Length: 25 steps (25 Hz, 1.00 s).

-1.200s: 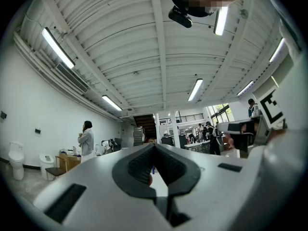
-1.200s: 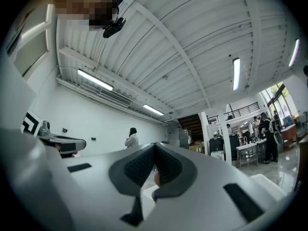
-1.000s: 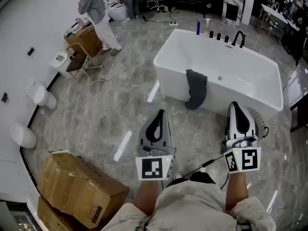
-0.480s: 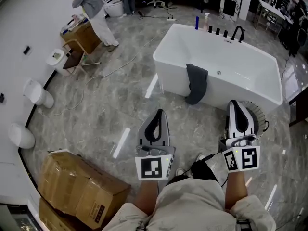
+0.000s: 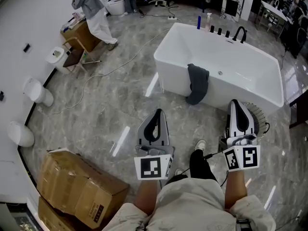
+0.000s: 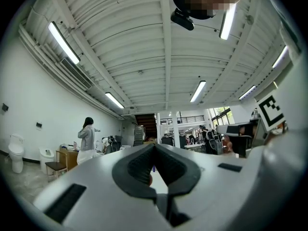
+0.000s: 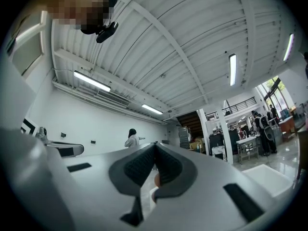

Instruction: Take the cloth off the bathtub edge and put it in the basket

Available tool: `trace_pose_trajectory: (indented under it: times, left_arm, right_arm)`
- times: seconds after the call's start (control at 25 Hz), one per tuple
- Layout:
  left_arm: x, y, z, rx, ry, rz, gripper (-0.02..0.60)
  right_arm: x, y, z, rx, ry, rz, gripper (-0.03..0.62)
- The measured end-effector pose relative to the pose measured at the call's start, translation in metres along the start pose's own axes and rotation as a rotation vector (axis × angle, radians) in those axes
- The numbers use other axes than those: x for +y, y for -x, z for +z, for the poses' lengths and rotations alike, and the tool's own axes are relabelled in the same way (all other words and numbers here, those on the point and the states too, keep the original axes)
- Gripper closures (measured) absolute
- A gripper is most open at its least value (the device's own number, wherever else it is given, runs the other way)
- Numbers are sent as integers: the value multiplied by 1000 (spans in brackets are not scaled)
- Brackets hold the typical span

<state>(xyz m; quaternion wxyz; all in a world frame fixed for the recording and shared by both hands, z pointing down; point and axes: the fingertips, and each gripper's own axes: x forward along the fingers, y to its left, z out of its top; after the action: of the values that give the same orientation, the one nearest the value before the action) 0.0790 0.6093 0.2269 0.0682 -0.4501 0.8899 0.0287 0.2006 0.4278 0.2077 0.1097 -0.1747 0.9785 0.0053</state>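
Cloth [image 5: 197,83], soft and probably light, hangs over the near bathtub [image 5: 171,79] edge, best pinched at its top fold, while left gripper [image 5: 158,112] and right gripper [image 5: 234,103] stay apart from it, jaws together and empty.

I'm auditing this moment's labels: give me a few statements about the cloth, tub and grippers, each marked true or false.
The cloth hangs over the bathtub edge. True.
The right gripper holds the cloth. False: it is shut on nothing, apart from the cloth.
The left gripper has its fingers wide apart. False: they are closed together.
A cardboard box stands on the floor. True.
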Motion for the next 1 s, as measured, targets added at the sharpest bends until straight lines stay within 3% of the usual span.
trace_pose_trajectory:
  times: [0.56, 1.0]
  left_arm:
    - [-13, -103, -24, 26, -28, 4, 586]
    - [-57, -240, -40, 31, -39, -31, 586]
  right_arm:
    - [-69, -81, -36, 14, -47, -4, 606]
    - [-180, -157, -58, 40, -33, -50, 606]
